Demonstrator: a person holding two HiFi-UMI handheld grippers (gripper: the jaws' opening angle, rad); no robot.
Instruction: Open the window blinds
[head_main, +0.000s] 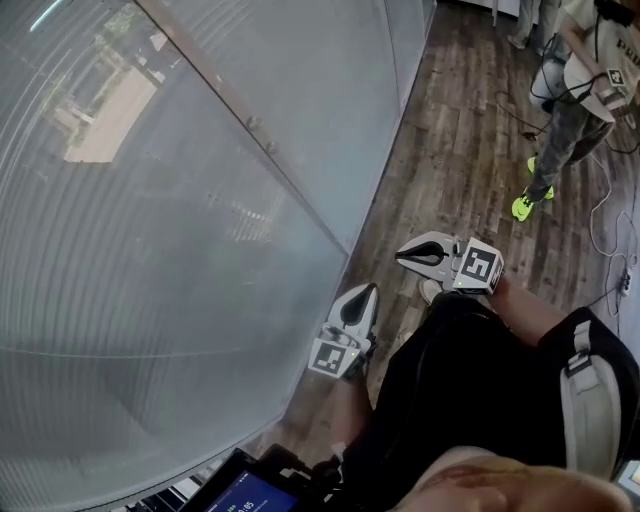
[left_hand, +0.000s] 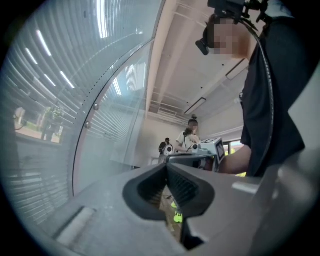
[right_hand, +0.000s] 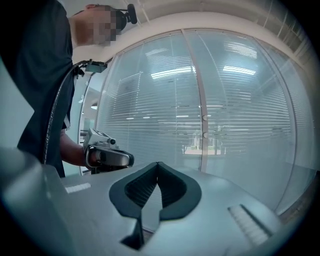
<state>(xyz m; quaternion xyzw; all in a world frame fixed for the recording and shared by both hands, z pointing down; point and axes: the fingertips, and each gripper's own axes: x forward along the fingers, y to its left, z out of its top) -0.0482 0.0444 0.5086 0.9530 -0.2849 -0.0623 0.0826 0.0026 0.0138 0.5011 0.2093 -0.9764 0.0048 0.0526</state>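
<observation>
Left gripper (left_hand: 167, 166): jaws are pressing together, gripping nothing | right gripper (right_hand: 158, 165): jaws are pressing together, facing window blinds (right_hand: 235, 125) ahead

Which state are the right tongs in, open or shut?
Shut: the right tongs meet at their tips, with nothing held between them.

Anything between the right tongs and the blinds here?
Yes: the blinds appear to sit behind a glass pane, which faces the shut, empty right tongs. Two small knobs on its upright seam show unobstructed.
</observation>
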